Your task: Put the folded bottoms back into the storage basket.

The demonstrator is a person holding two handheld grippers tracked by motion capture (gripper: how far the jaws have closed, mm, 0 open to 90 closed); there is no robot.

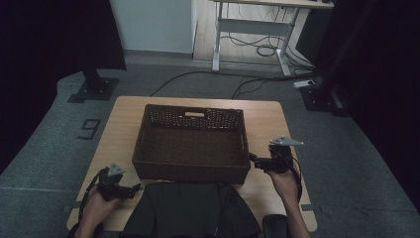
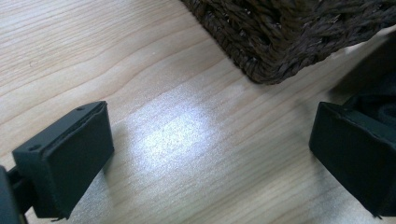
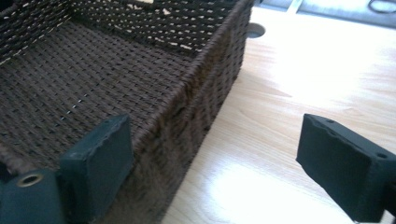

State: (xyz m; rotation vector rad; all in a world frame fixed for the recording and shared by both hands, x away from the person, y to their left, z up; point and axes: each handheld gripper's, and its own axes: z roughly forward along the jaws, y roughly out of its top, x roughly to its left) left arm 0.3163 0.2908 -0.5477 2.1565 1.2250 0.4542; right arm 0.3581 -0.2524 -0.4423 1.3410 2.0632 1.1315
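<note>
Right gripper (image 3: 215, 168) fingers spread wide (empty) astride the basket (image 3: 201, 93) wall.

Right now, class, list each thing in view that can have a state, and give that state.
Basket: upright on the table, nothing inside.
Left gripper: open, jaws over bare table, holding nothing.
Right gripper: open, jaws either side of the basket's wall, not pressing it.

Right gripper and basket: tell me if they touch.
Cannot tell. In the right gripper view the right gripper straddles the basket wall, jaws open; no view settles contact.
</note>
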